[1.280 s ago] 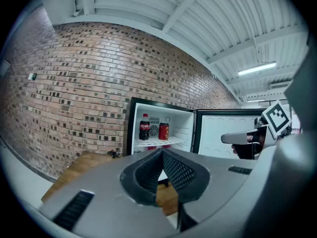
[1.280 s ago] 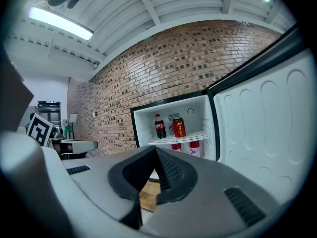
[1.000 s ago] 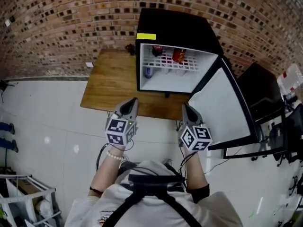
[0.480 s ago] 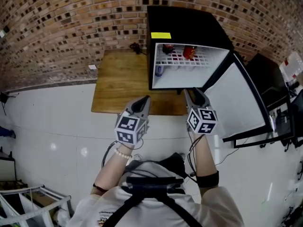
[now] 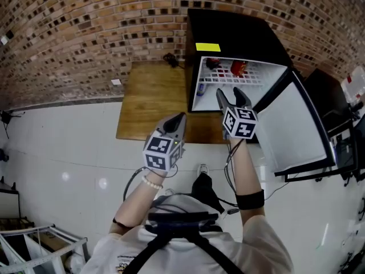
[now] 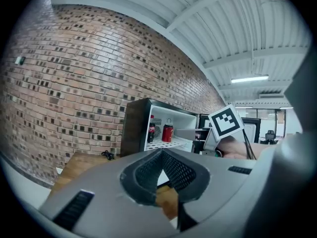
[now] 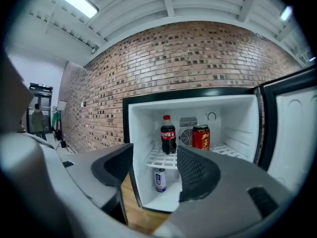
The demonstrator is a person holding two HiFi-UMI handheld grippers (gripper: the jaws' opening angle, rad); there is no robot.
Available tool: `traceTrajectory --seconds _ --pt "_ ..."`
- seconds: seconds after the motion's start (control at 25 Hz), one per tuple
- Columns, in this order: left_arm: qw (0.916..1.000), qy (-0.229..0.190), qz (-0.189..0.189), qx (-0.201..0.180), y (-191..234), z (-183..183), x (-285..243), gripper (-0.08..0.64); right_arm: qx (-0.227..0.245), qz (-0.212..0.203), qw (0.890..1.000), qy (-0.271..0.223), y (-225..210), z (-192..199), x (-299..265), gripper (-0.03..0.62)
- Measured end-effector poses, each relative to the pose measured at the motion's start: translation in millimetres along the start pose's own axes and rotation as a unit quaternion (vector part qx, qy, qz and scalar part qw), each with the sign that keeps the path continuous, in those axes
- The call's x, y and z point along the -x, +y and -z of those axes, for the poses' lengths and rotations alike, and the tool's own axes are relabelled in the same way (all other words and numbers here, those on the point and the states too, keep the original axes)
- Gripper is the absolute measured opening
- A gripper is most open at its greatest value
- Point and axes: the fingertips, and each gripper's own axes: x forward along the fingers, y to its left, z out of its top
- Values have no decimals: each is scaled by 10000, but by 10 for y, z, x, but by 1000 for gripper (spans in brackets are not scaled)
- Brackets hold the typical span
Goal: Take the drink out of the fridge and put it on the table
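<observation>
A black mini fridge [image 5: 228, 30] stands on a wooden table [image 5: 149, 104] with its door [image 5: 296, 131] swung open to the right. On its wire shelf stand a cola bottle [image 7: 168, 134] with a red cap and a red can [image 7: 200, 137]. A small blue-and-white bottle [image 7: 159, 179] stands on the fridge floor. My right gripper [image 5: 232, 97] is held just in front of the fridge opening, its jaws opening with nothing between them. Lower left, over the table's front edge, my left gripper [image 5: 179, 119] is shut and empty.
A brick wall runs behind the table. A black cable [image 5: 170, 59] lies at the table's back edge, left of the fridge. Dark desks with equipment [image 5: 342, 136] stand to the right of the open door. A metal rack [image 5: 34, 250] stands on the white floor at lower left.
Both grippers have moved forward toward the fridge. The right one has gone from the table's front edge up to the opening, and its jaws have spread from shut to open.
</observation>
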Motion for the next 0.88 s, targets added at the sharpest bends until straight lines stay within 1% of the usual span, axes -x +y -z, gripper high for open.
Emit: traceTrajectory --seconds 0.12,0.24,0.4,0.56,0.6,0.72,0.76,0.88 --pt "9998 -50 -176 68 78 -28 -123 0 32 -49 10000 42 -78 -12 -274 304" --pt "9992 -107 -350 168 141 -65 -288 0 86 -99 9999 96 -205 -35 -551 333" --pt "9981 -139 -541 277 212 -88 -505 1 126 -227 9995 158 -308 -59 -914 334" --pt "9969 -160 -720 283 331 -102 -656 0 128 -269 9994 191 -382 -90 -1277 337" --pt "9966 -162 -762 278 362 -105 -687 2 138 -289 9993 201 -392 -95 -1368 350" --pt "9956 -173 -872 288 453 -112 -770 0 181 -318 9991 208 -414 -126 -1622 353" --pt "9953 -174 -907 293 482 -114 -790 0 195 -316 9991 218 -425 -129 -1706 371" --pt "9944 -166 -1001 310 554 -111 -835 2 206 -334 9989 259 -450 -145 -1921 373"
